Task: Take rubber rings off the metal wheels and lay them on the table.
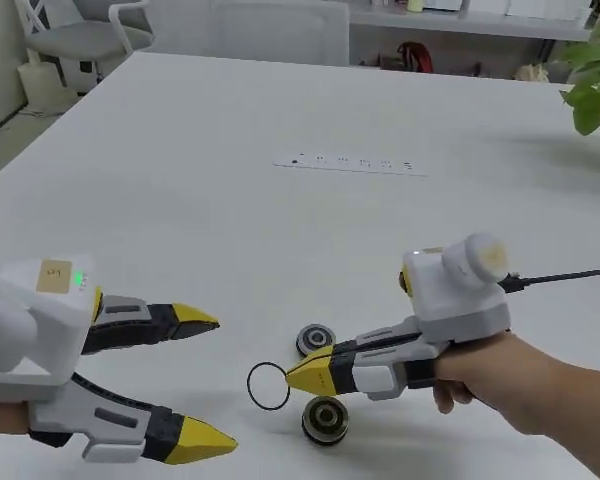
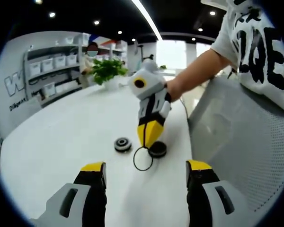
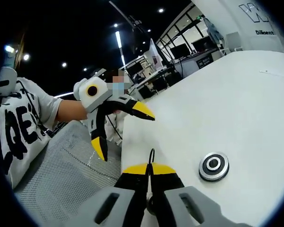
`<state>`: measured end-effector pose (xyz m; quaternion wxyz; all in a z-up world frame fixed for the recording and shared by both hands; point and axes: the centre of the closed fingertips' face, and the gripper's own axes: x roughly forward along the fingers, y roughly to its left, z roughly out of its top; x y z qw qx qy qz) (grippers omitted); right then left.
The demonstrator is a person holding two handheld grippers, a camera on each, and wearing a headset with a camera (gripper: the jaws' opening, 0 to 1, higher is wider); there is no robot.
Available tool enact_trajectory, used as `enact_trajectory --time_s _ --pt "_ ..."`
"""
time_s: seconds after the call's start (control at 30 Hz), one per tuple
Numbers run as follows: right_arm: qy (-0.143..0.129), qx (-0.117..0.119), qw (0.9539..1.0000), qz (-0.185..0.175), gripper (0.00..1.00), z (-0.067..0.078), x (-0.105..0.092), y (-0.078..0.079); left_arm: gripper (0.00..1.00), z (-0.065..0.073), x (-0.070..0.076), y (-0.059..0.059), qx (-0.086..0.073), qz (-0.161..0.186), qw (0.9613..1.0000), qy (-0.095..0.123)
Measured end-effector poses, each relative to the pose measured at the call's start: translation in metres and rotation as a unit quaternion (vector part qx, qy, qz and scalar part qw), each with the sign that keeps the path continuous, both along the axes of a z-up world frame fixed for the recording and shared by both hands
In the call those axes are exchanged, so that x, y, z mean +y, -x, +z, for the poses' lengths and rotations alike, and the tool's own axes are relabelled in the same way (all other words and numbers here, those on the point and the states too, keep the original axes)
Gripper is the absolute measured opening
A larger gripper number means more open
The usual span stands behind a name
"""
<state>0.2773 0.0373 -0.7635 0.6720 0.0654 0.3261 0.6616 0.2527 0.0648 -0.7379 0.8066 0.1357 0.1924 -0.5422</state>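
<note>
My right gripper (image 1: 298, 375) is shut on a thin black rubber ring (image 1: 268, 386), holding it just over the white table (image 1: 280, 230). Two round metal wheels lie by it: one (image 1: 315, 339) behind the jaws, one (image 1: 326, 418) in front of them. In the right gripper view the ring (image 3: 152, 155) stands edge-on between the shut tips (image 3: 150, 169), with a wheel (image 3: 213, 166) to the right. My left gripper (image 1: 208, 380) is open and holds nothing, a short way left of the ring. The left gripper view shows the ring (image 2: 143, 159) hanging from the right gripper (image 2: 149, 136) between both wheels (image 2: 123, 144) (image 2: 157, 149).
A white power strip (image 1: 350, 162) lies flat in the middle of the table. A green plant (image 1: 595, 90) stands at the far right edge. Office chairs (image 1: 80, 40) stand beyond the far left corner. A mesh chair back (image 2: 241, 142) is close to the near edge.
</note>
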Motion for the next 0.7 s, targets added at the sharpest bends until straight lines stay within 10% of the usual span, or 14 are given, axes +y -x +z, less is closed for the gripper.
enact_trajectory --time_s 0.7 --pt "0.028 -0.011 0.9995 -0.006 0.0 -0.025 0.016 -0.003 0.7 0.001 0.009 -0.004 0.001 0.015 0.9999 0.001"
